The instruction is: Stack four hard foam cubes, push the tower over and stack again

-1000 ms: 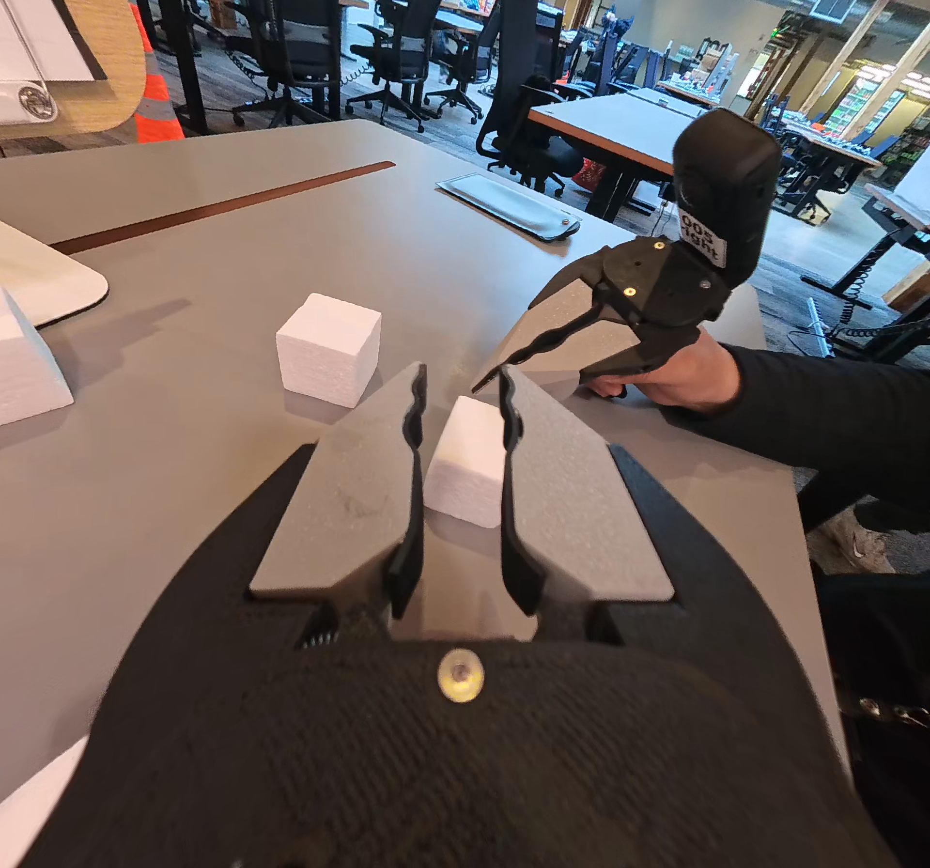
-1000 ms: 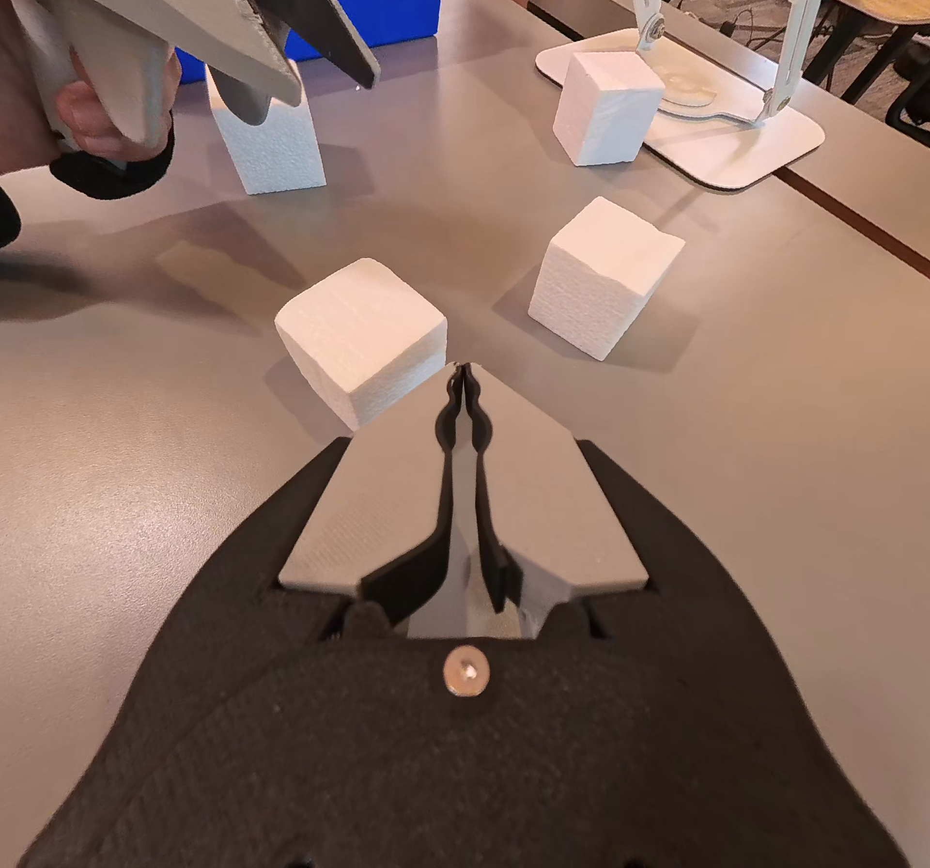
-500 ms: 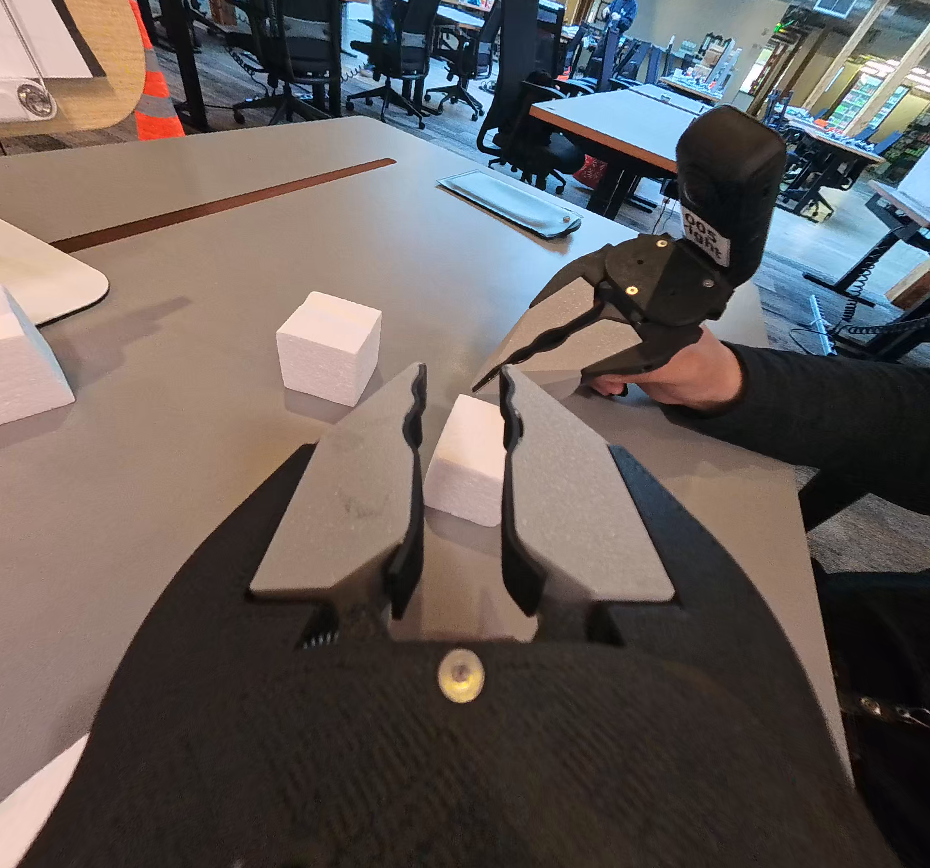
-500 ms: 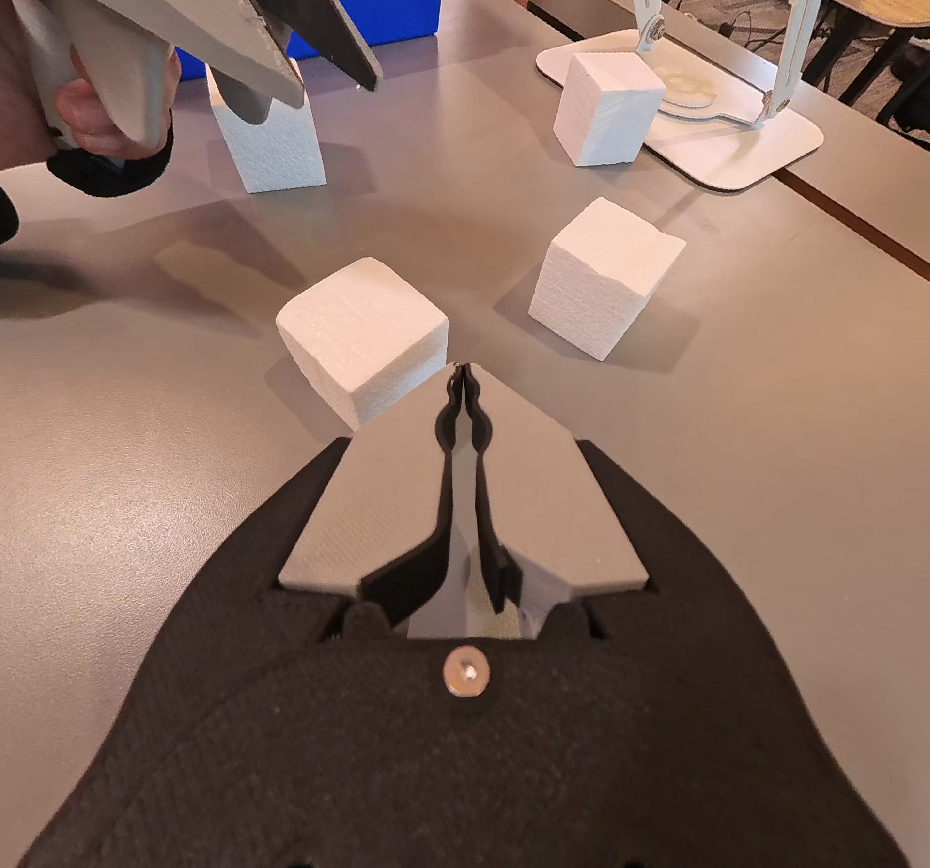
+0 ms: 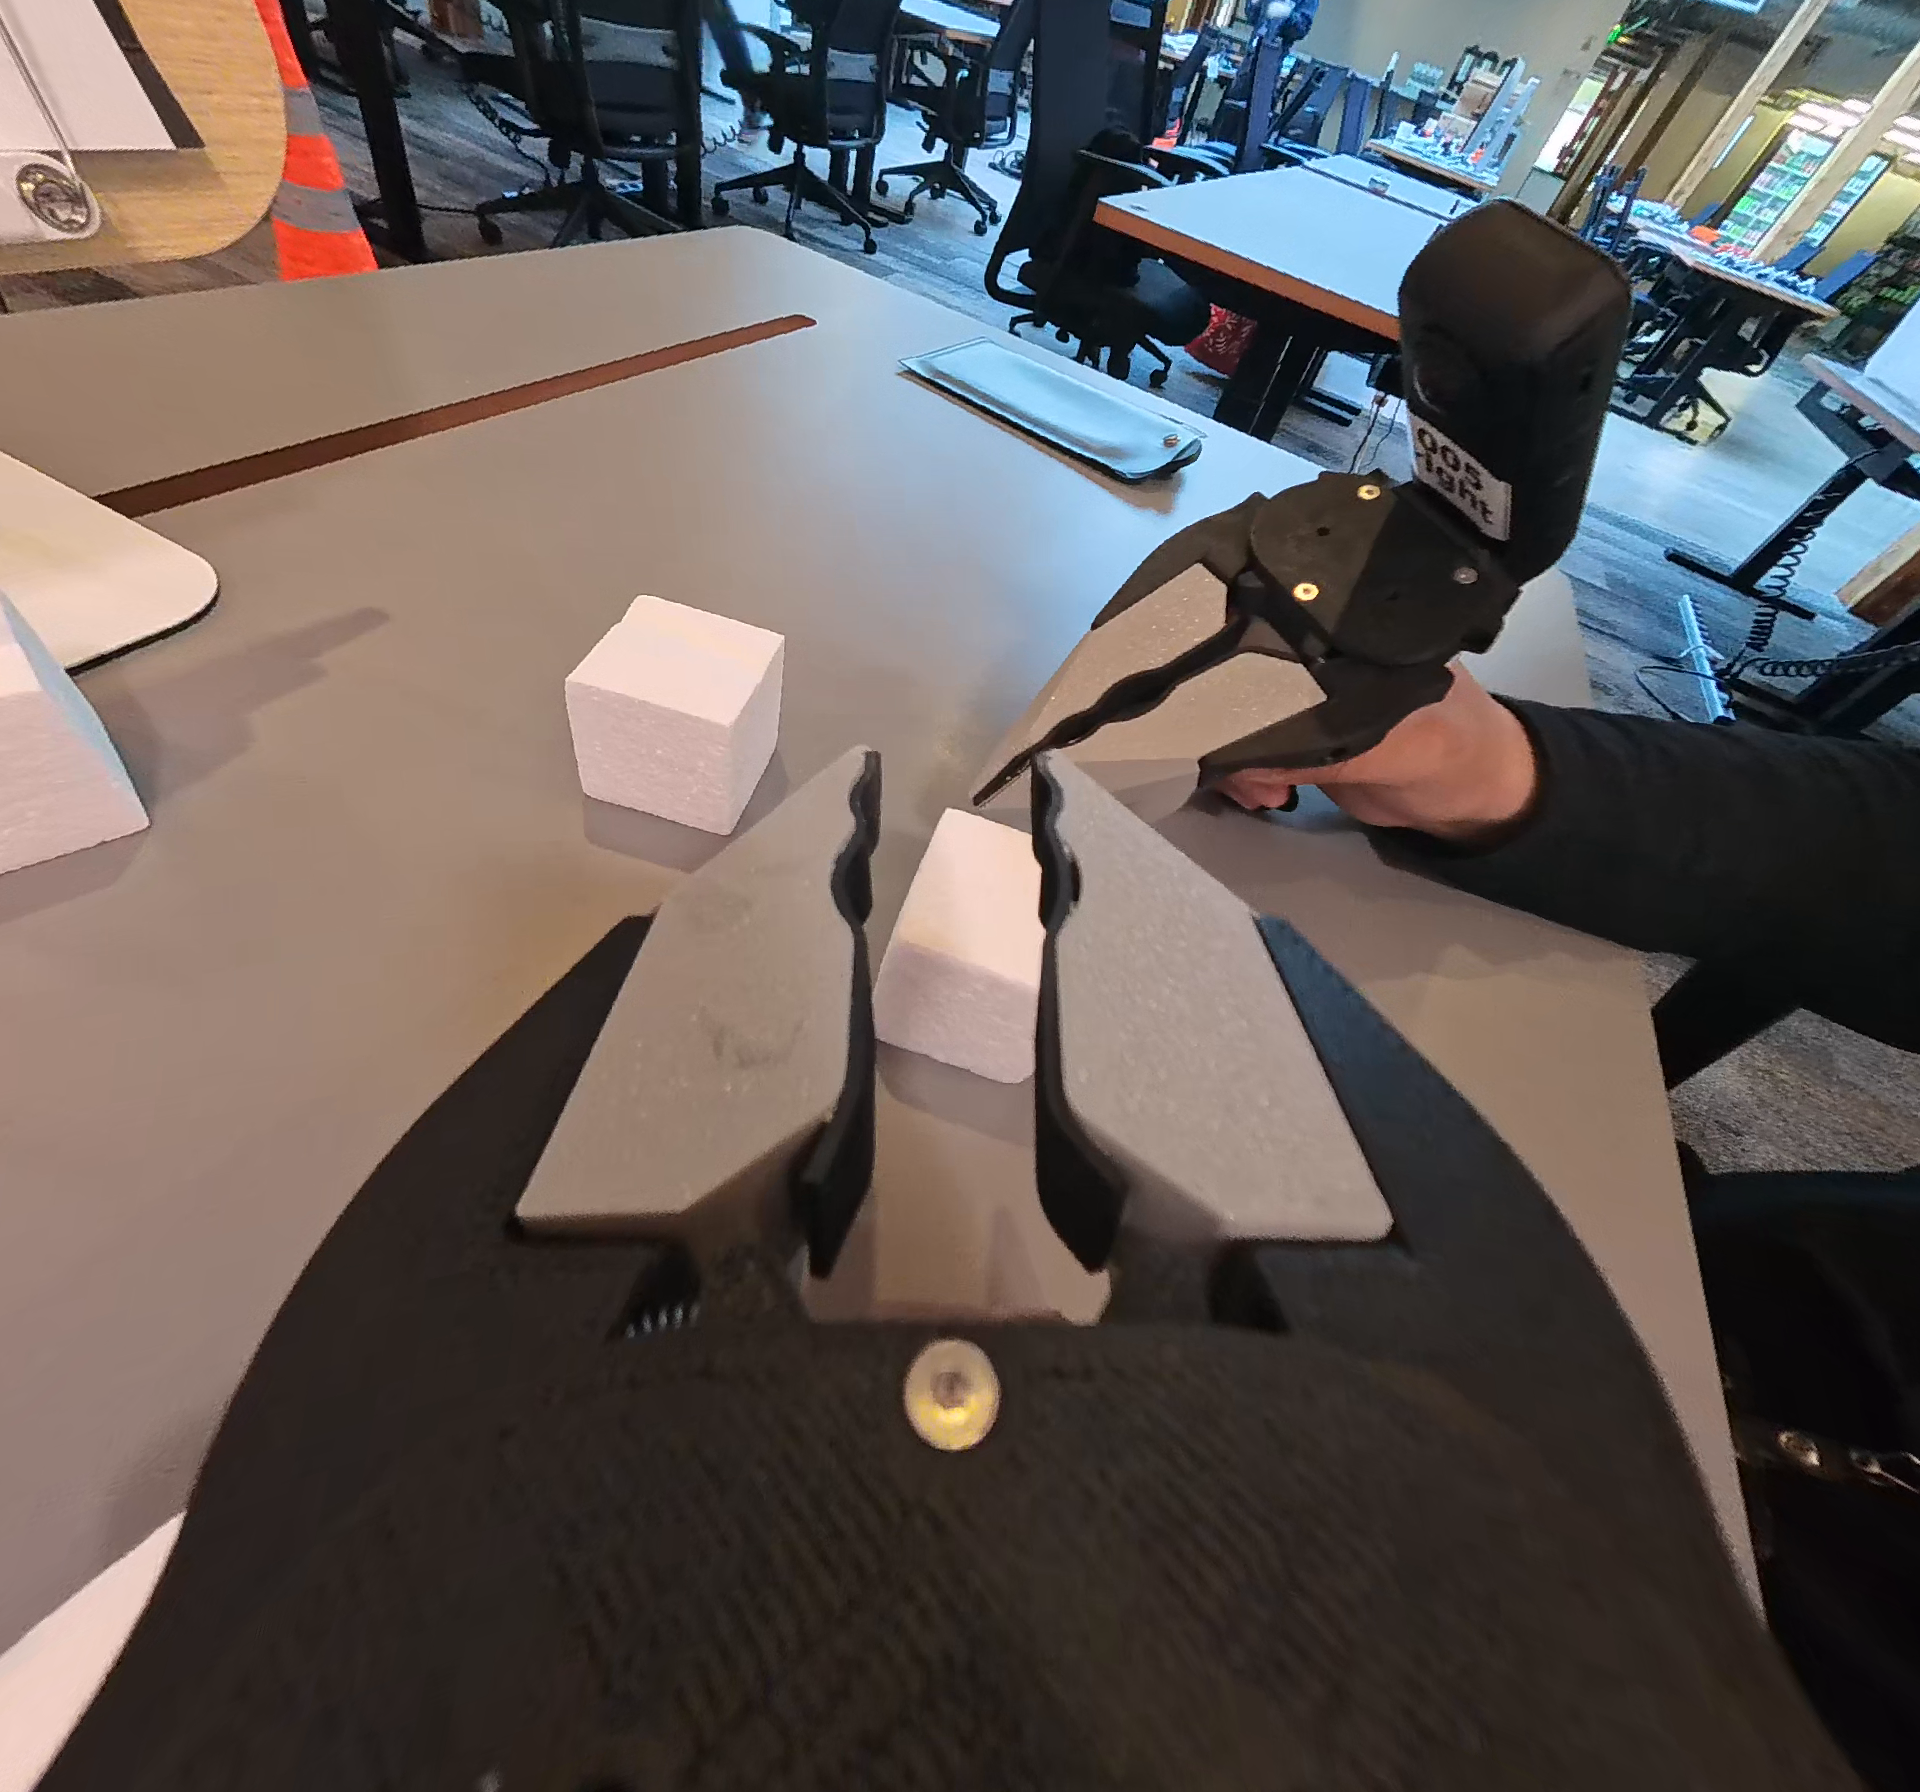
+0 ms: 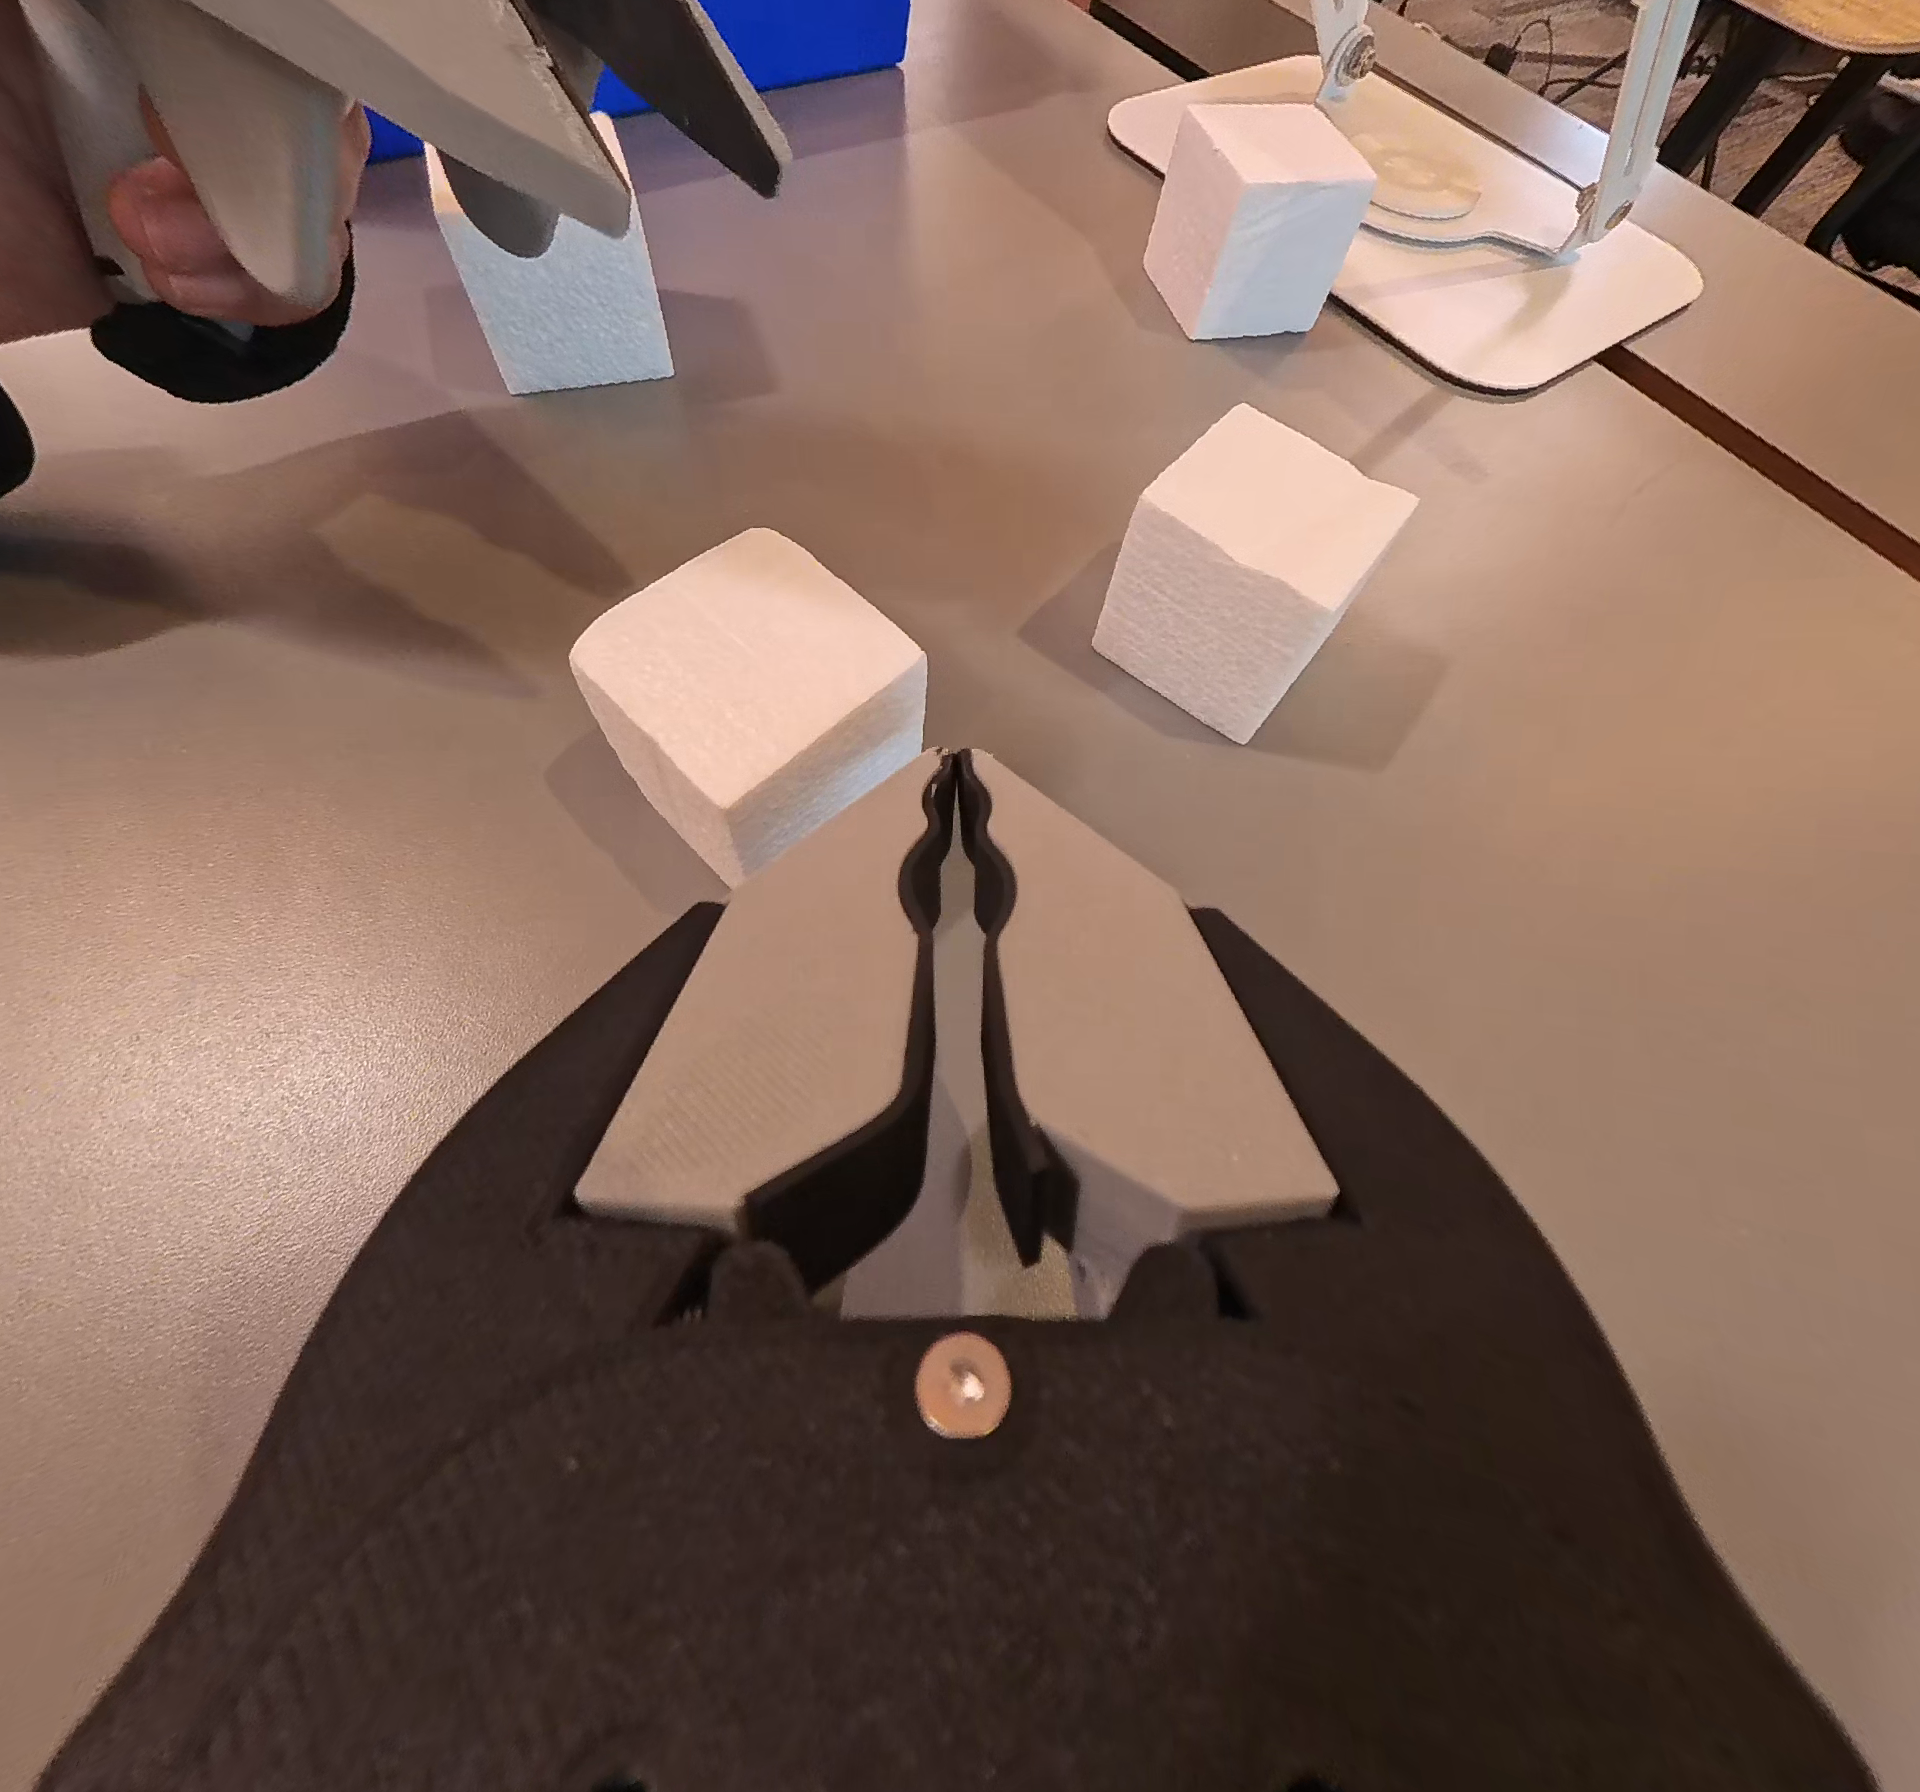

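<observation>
While all four cubes sit apart on the worktop (image 6: 312,1067), the left claw (image 5: 956,797) hangs part-open above one cube (image 5: 961,953), empty; the right claw (image 6: 951,755), closed and empty, waits beside it.

4 foam cubes on table: cube A (image 6: 753,677) at centre, cube B (image 6: 1247,573) at 2 o'clock, cube C (image 6: 1252,220) at 1, cube D (image 6: 566,298) at 11. 2 grippers. 1 lamp base (image 6: 1507,288).

near cube (image 6: 753,677) before right claw (image 6: 954,755) | second cube (image 6: 1252,573) right | two cubes (image 6: 1257,220) behind
</observation>
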